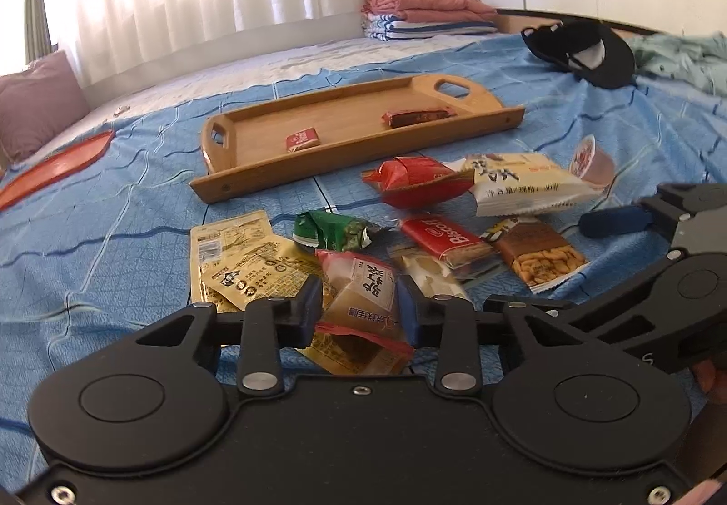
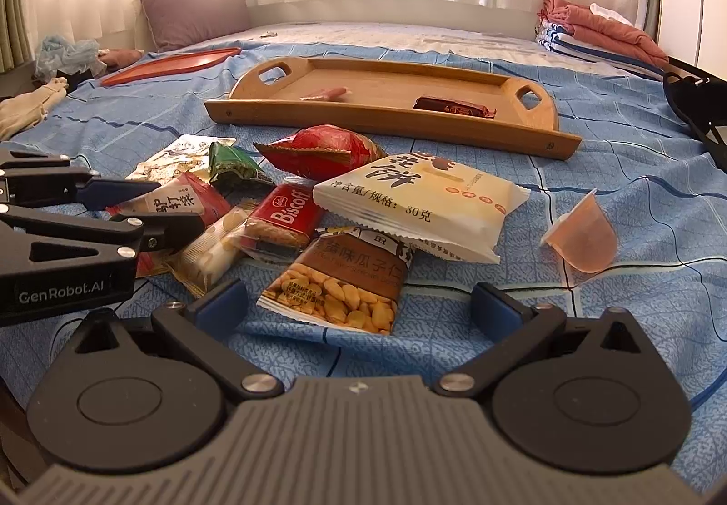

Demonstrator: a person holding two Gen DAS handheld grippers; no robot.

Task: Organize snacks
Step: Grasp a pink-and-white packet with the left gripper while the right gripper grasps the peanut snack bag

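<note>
Loose snack packets lie in a heap on the blue bedsheet in front of a wooden tray [image 1: 354,162] [image 2: 386,119]. The tray holds a small red packet [image 1: 302,140] and a brown bar [image 1: 418,116]. My left gripper [image 1: 359,305] is shut on a clear red-edged snack packet [image 1: 363,291] [image 2: 179,198] at the near left of the heap. My right gripper [image 2: 359,305] stands open and holds nothing. A brown seed packet [image 2: 350,278] lies on the sheet between its fingertips. Beyond are a Biscoff biscuit [image 2: 286,214], a white cake packet [image 2: 422,200], a red bag [image 2: 318,151] and a green packet [image 2: 234,169].
A jelly cup [image 2: 584,232] lies tipped at the right of the heap. A flat red tray [image 2: 168,62] sits far left, near a purple pillow [image 2: 195,5]. Folded towels [image 2: 590,28] are at the far right and a black bag [image 1: 586,51] beside them.
</note>
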